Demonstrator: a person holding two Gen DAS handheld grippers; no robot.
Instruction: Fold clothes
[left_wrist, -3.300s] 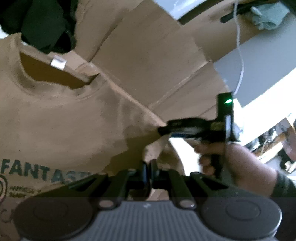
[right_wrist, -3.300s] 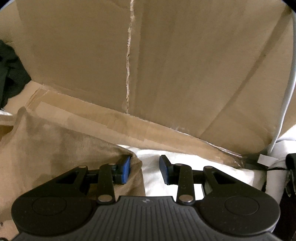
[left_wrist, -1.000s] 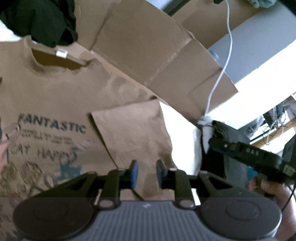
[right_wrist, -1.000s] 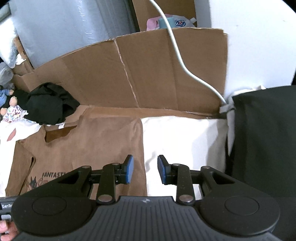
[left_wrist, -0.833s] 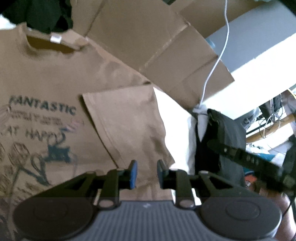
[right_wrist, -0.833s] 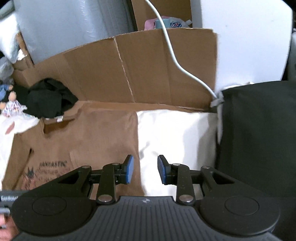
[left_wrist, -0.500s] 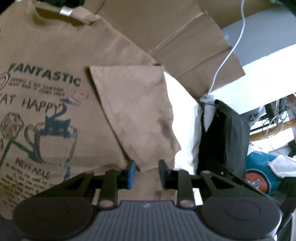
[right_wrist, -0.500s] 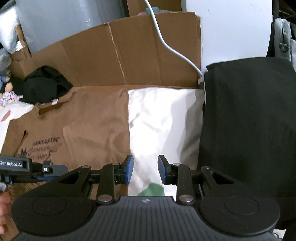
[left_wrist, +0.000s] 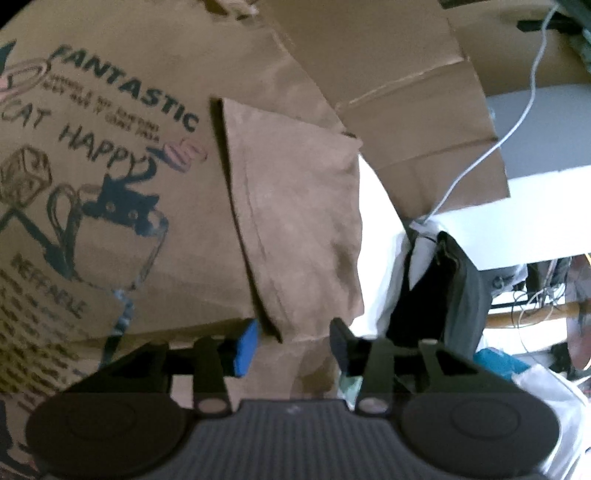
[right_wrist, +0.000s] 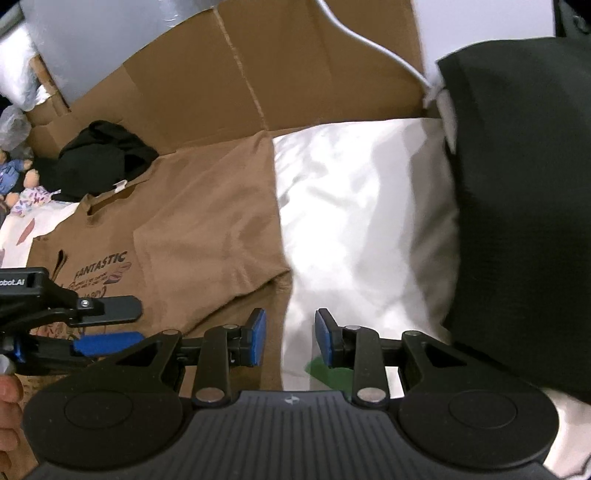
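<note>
On the white sheet (right_wrist: 362, 206) lies the brown T-shirt (left_wrist: 122, 206), sleeve (left_wrist: 295, 221) folded in. Left gripper (left_wrist: 293, 343) and right gripper (right_wrist: 289, 336) jaws are opening, empty; next, I think, grasp the side edge.

The brown printed T-shirt (left_wrist: 122, 206) runs off the picture's left edge beside the left tool (left_wrist: 293, 343), and its small print there is too blurred to read. Beyond the right tool (right_wrist: 288, 341), the black fabric mass (right_wrist: 524, 206) is cut off at the right, hiding the white sheet (right_wrist: 362, 206) beneath it.
</note>
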